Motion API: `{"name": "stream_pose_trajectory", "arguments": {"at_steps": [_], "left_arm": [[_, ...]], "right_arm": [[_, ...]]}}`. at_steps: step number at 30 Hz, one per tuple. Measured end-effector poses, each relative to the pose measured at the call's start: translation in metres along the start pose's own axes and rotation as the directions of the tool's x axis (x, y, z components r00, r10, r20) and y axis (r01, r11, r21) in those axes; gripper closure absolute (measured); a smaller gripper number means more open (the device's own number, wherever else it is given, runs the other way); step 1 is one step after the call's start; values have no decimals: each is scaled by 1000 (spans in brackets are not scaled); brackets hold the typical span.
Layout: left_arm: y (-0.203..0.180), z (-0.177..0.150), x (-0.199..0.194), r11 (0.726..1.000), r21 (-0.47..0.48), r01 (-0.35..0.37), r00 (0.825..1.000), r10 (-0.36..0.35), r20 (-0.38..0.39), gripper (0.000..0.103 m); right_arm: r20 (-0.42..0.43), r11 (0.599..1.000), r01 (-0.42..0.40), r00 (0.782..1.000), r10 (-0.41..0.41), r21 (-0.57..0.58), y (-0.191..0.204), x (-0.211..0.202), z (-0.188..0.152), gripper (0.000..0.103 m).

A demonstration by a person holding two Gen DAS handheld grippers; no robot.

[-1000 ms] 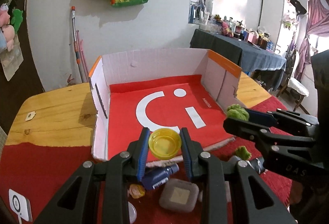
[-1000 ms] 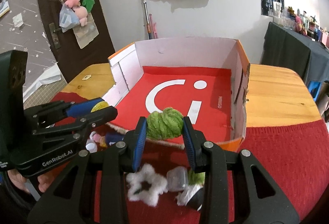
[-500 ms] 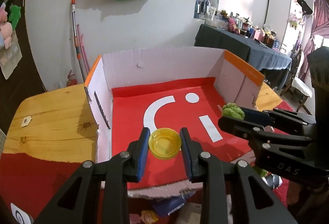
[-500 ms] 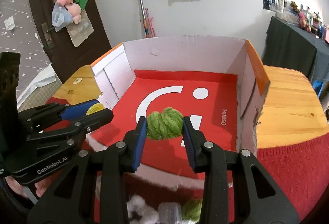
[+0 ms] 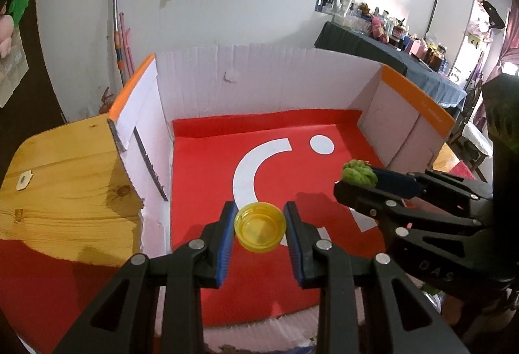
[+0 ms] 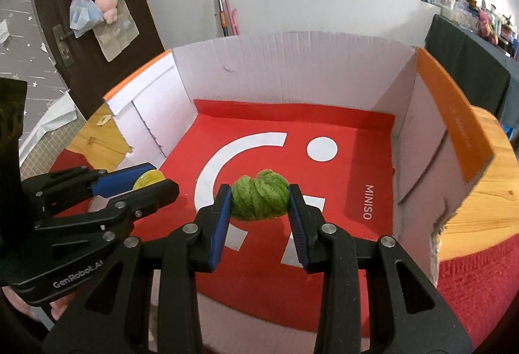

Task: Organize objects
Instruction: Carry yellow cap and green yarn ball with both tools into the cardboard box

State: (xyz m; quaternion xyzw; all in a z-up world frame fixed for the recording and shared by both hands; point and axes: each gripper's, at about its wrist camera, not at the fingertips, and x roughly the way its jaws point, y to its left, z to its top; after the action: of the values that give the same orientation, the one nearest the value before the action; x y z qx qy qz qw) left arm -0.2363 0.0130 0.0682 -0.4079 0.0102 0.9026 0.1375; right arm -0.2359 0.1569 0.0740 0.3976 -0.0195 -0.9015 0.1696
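Grippers point(image 5: 260, 231) point(image 6: 259, 199) tilted downward over the box point(image 6: 292, 62), side by side.

Readable markings, box and tools

"MINISO" on box floor point(image 6: 366, 201), right side; "GenRobot.AI" on left gripper point(image 6: 152, 183); "DAS" on right gripper point(image 5: 356, 178).

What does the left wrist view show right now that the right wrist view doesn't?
Only the left wrist view shows the open inside of the shallow yellow plastic cup that the left gripper holds. Only the right wrist view shows the whole fuzzy green yarn ball in the right gripper, and the MINISO lettering. Both show the white cardboard box with the red floor, holding nothing loose.
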Motion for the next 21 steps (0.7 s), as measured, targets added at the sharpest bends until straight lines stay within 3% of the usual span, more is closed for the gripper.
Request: {"name": "stream_pose_trajectory", "arguments": {"at_steps": [10,21], "left_arm": [[5,0,19,1000,-24,15,999,-16,-50,72],[-1,-2,15,999,-19,28,998,-29,-60,72]], "right_arm": [[-40,1000,24,999,-25,-11,-4,19,3,70],[-115,1000,21,993,-23,-21,-12,24,-2,70]]}}
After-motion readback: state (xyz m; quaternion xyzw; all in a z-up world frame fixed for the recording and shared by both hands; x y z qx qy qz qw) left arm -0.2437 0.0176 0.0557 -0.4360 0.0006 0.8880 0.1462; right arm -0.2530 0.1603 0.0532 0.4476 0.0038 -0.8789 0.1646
